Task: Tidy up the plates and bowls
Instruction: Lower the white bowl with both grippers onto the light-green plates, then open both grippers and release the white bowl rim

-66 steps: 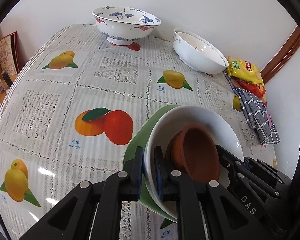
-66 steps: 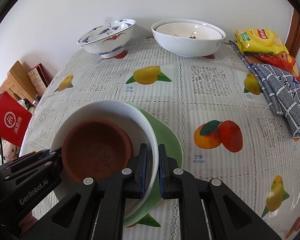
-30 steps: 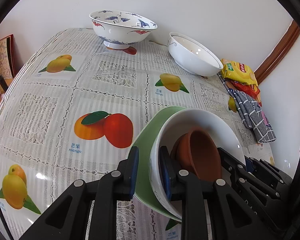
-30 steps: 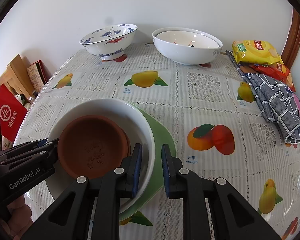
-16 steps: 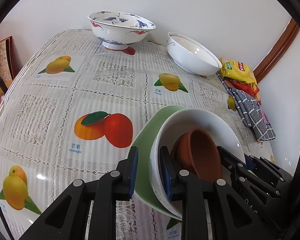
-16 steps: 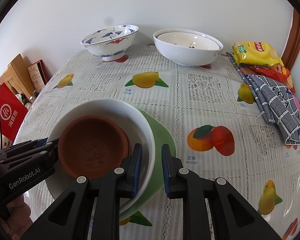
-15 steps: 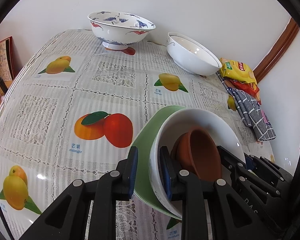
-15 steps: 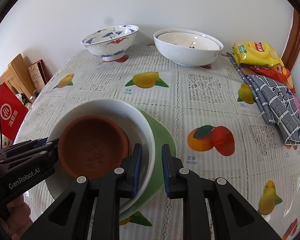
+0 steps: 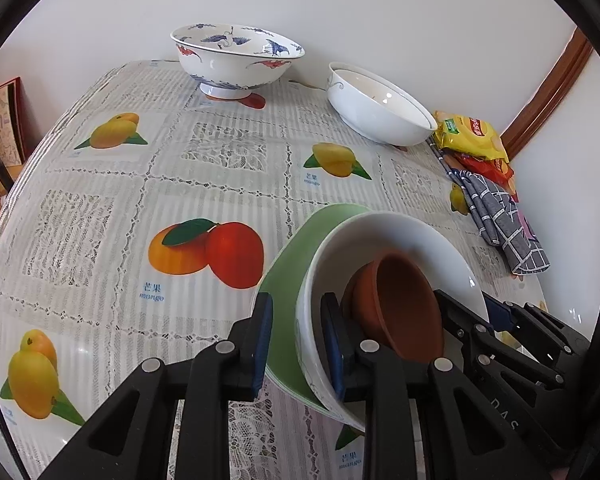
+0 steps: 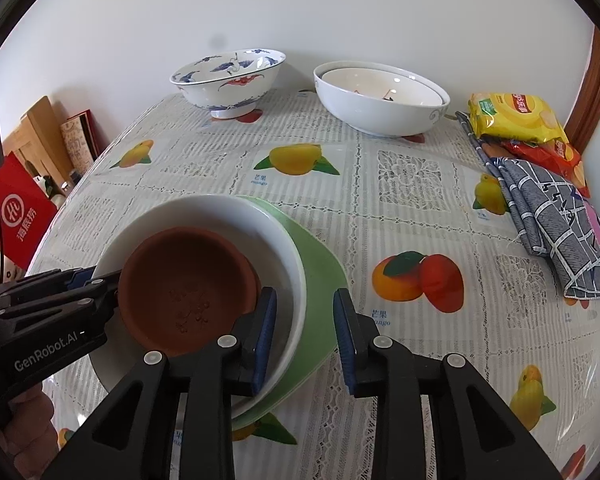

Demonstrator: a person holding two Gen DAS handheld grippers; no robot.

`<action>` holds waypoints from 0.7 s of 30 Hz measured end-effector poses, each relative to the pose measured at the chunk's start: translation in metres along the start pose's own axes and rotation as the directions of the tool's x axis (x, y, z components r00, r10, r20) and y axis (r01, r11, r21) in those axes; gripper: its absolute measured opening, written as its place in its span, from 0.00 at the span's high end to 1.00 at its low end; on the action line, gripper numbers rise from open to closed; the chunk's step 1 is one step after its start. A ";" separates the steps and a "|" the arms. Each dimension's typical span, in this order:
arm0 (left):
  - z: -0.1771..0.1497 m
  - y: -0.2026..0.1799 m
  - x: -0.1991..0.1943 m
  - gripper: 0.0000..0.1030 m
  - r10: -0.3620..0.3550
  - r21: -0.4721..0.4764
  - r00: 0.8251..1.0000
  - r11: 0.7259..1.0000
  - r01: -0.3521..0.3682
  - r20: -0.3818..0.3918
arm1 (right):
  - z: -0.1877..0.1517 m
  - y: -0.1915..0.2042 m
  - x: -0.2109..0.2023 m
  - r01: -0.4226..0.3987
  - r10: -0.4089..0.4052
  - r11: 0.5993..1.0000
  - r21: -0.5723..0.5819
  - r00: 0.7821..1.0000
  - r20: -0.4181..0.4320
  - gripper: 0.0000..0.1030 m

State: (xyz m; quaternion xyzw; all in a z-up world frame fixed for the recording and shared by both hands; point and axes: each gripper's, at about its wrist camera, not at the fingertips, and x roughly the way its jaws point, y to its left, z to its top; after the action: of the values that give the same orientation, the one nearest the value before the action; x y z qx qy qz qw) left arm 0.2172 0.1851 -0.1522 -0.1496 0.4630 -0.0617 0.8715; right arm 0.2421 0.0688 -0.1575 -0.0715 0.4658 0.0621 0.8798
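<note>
The round white bowl (image 10: 204, 216), on the green plate (image 10: 320, 264), is straddled by both grippers' open fingers (image 9: 260, 344), nothing held.

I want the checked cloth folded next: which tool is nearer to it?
Right. The right tool straddles the white bowl rim on the side facing the checked cloth; the left tool straddles the opposite rim, the bowl between it and the cloth.

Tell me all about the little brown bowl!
The little brown bowl looks like matte reddish clay, round, with a faint raised pattern on its bottom. It sits a bit tilted inside the white bowl, which rests on the green plate. It appears empty. The left gripper and right gripper straddle the white bowl's rim.
</note>
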 end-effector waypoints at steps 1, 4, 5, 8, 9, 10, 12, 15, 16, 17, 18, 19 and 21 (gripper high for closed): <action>0.000 0.000 0.000 0.77 -0.002 -0.001 1.000 1.000 0.002 0.000 | 0.000 0.001 0.000 0.002 -0.002 1.000 -0.003 1.000 0.000 0.72; -0.001 0.000 -0.001 0.77 -0.005 0.001 1.000 1.000 0.005 -0.001 | -0.001 0.002 -0.001 0.006 -0.006 1.000 -0.006 1.000 0.002 0.72; -0.001 0.001 -0.001 0.77 -0.005 0.003 1.000 1.000 0.005 -0.002 | -0.002 0.002 -0.001 0.006 -0.006 1.000 -0.006 1.000 0.002 0.72; -0.002 0.001 -0.001 0.77 -0.005 0.007 1.000 1.000 0.005 -0.004 | -0.002 0.002 -0.002 0.005 -0.005 1.000 -0.006 1.000 0.003 0.72; -0.003 0.001 -0.001 0.77 -0.005 0.008 1.000 1.000 0.005 -0.004 | -0.002 0.001 -0.002 0.005 -0.005 1.000 -0.005 1.000 0.003 0.72; -0.003 0.001 -0.001 0.77 -0.005 0.007 1.000 1.000 0.006 -0.005 | -0.002 0.001 -0.002 0.006 -0.006 1.000 -0.005 1.000 0.003 0.72; -0.003 0.000 -0.002 0.77 -0.005 0.007 1.000 1.000 0.005 -0.007 | -0.002 0.002 -0.002 0.008 -0.008 1.000 -0.003 1.000 0.003 0.71; -0.003 0.000 -0.001 0.77 -0.005 0.003 1.000 1.000 0.005 -0.013 | -0.002 0.004 -0.003 0.012 -0.012 1.000 0.003 1.000 -0.001 0.71; -0.003 0.000 -0.001 0.77 -0.006 0.001 1.000 1.000 0.006 -0.015 | -0.002 0.004 -0.003 0.015 -0.015 1.000 0.005 1.000 -0.002 0.71; -0.003 0.001 -0.001 0.76 -0.008 0.000 1.000 1.000 0.008 -0.016 | -0.001 0.004 -0.003 0.016 -0.016 1.000 0.006 1.000 -0.002 0.71; -0.002 0.001 -0.001 0.76 -0.009 0.000 1.000 1.000 0.009 -0.019 | -0.001 0.004 -0.003 0.017 -0.017 1.000 0.005 1.000 -0.003 0.71; -0.002 0.001 -0.001 0.76 -0.009 -0.001 1.000 1.000 0.009 -0.020 | -0.001 0.004 -0.003 0.017 -0.017 1.000 0.003 1.000 -0.004 0.71; -0.002 0.001 -0.001 0.76 -0.010 0.000 1.000 1.000 0.010 -0.023 | -0.001 0.004 -0.002 0.017 -0.017 1.000 0.002 1.000 -0.006 0.71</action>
State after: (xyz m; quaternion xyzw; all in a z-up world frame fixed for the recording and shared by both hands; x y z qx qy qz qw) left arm 0.2153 0.1859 -0.1529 -0.1512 0.4722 -0.0678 0.8658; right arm 0.2397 0.0722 -0.1560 -0.0745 0.4680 0.0541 0.8789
